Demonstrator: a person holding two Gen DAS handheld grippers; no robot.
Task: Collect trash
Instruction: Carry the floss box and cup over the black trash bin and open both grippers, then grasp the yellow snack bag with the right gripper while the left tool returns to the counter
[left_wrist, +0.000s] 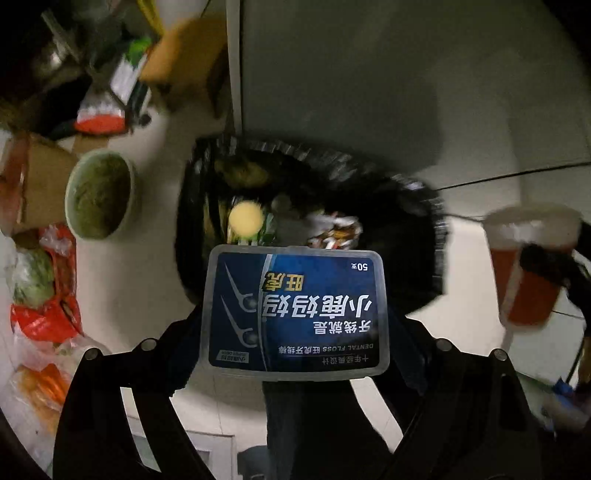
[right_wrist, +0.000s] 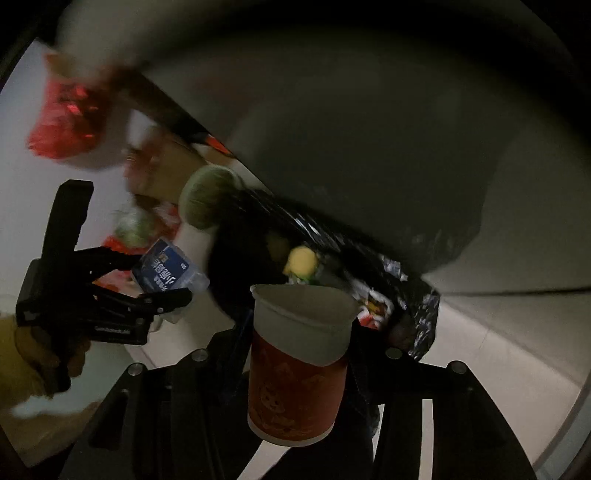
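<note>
My left gripper (left_wrist: 295, 317) is shut on a clear plastic dental floss box (left_wrist: 295, 310) with a blue label, held just above the near rim of a bin lined with a black bag (left_wrist: 424, 229). Trash lies inside the bin, among it a yellow round lid (left_wrist: 245, 218) and wrappers. My right gripper (right_wrist: 299, 354) is shut on a red and white paper cup (right_wrist: 295, 369), mouth tilted up, over the bin's black bag (right_wrist: 413, 314). The right wrist view shows the left gripper (right_wrist: 166, 284) with the floss box (right_wrist: 170, 273) at the left; the left wrist view shows the cup (left_wrist: 528, 266) at the right.
A green bowl of greenish stuff (left_wrist: 99, 195) stands left of the bin beside cardboard boxes (left_wrist: 40, 184) and red plastic bags (left_wrist: 48, 306) of food. More packaging (left_wrist: 114, 96) lies behind. Pale floor tiles (left_wrist: 369, 92) lie beyond the bin. A hand in a yellow sleeve (right_wrist: 33, 362) holds the left gripper.
</note>
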